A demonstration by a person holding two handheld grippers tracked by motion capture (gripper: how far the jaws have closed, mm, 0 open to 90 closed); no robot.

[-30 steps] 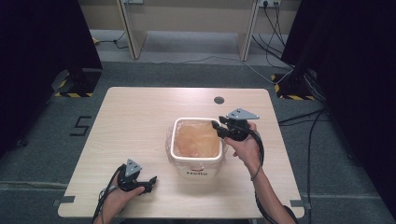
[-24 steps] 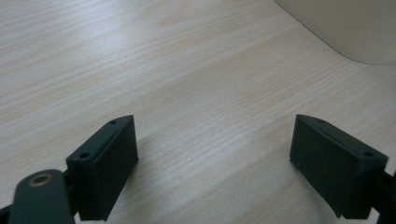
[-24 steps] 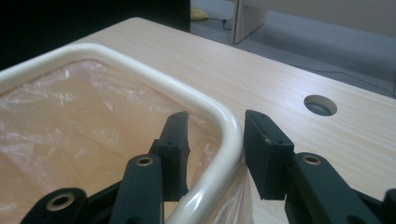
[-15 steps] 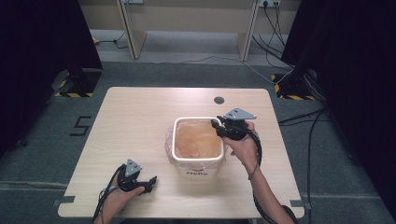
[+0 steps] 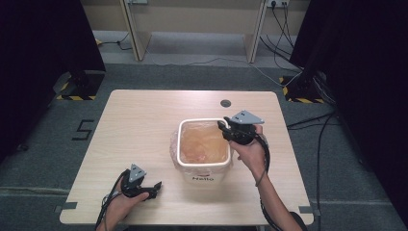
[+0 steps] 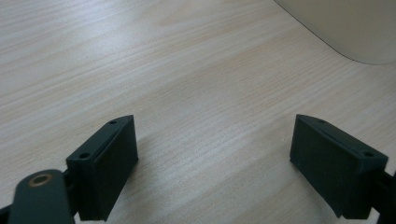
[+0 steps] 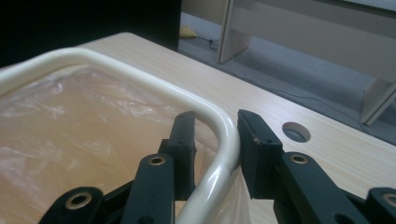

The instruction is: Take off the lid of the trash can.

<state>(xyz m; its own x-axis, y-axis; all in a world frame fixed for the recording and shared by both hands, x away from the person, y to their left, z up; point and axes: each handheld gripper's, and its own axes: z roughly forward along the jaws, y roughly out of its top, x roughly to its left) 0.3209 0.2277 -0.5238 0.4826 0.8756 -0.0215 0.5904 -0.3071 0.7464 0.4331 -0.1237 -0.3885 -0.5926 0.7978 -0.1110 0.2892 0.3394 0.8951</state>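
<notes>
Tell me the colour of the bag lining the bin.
Translucent orange; the bag shows best in the right gripper view.

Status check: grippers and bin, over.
Right hand-held gripper closing astride bin rim. Left hand-held gripper open, idle on table. Bag lines bin; nothing obstructing.

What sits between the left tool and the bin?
Nothing: in the high view, bare table separates the left tool from the bin; the left gripper view shows bare wood before its open jaws.
</notes>
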